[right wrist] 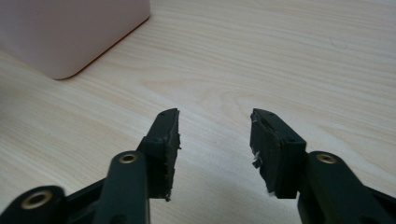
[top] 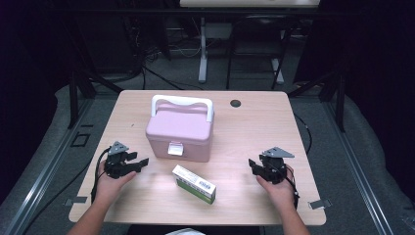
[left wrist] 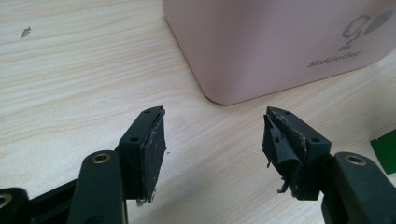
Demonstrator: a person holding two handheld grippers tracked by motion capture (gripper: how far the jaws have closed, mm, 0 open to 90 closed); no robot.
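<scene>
Pale wood grain covers the table that we see from the high view, with a pink medicine chest standing at the centre of the frame, its white handle folded toward the far side and its white latch facing the lower edge. Just below it, slightly right of centre, lies a white and green carton, set apart from the chest. We find the left gripper at the lower left, held in the left hand, jaws spread and pointing toward the chest with nothing between them; the right gripper sits at the lower right in the right hand, jaws likewise apart and empty. Moving to the left gripper view, we look past the two parted black jaws, their pads worn and frayed, at bare wood, with the chest's pink corner filling the upper right and a green sliver of the carton at the right edge. In the right gripper view, we see the jaws again standing wide over bare wood, and the chest occupies the upper left corner, well clear of the pads.
</scene>
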